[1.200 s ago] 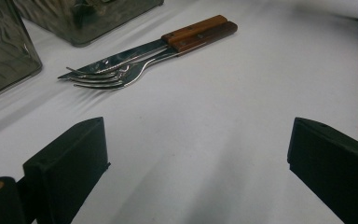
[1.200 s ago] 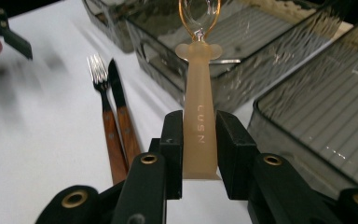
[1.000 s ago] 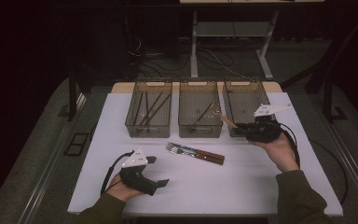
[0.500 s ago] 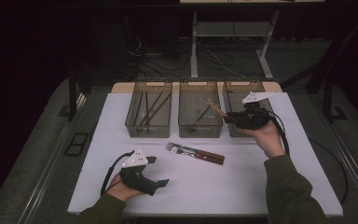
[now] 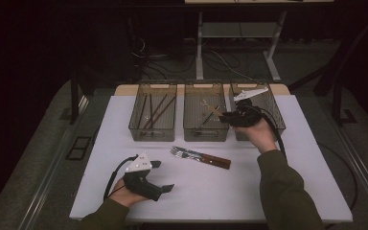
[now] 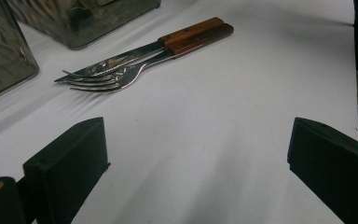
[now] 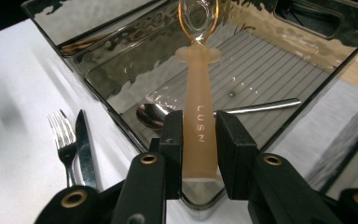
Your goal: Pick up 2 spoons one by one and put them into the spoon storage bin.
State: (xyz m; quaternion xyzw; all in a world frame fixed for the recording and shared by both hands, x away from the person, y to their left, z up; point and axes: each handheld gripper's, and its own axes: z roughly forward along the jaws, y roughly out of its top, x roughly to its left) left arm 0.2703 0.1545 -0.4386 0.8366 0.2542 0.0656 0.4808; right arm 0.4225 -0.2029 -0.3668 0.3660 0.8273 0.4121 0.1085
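The right gripper (image 5: 226,115) has travelled over the last second from the right-hand bin towards the middle of the frame, and now hangs at the near right corner of the middle smoked-plastic bin (image 5: 206,134). Its jaws are clamped on the pale peach, translucent plastic handle of a small utensil (image 7: 199,116), stamped with letters, whose clear amber-rimmed looped end (image 7: 198,18) points out over the bin's ribbed floor. A steel spoon (image 7: 151,114) already lies in that bin. I judge the utensil is being sorted into this compartment and that release is the next step, since it now sits above the bin but is not yet lowered or let go.

The left gripper (image 5: 162,175) has not moved: it rests low at the bottom left of the high view, jaws spread wide with nothing between them. In the left gripper view, a wooden-handled steel fork and knife (image 6: 135,60) lie side by side at the upper centre, unsorted.

The surface is a white tabletop (image 5: 297,187) with three bins in a row along its far edge; the left bin (image 5: 152,133) holds dark sticks, probably chopsticks. The room is dark, with grey carpet, loose cables and a metal table frame (image 5: 235,38) at the top of the frame.
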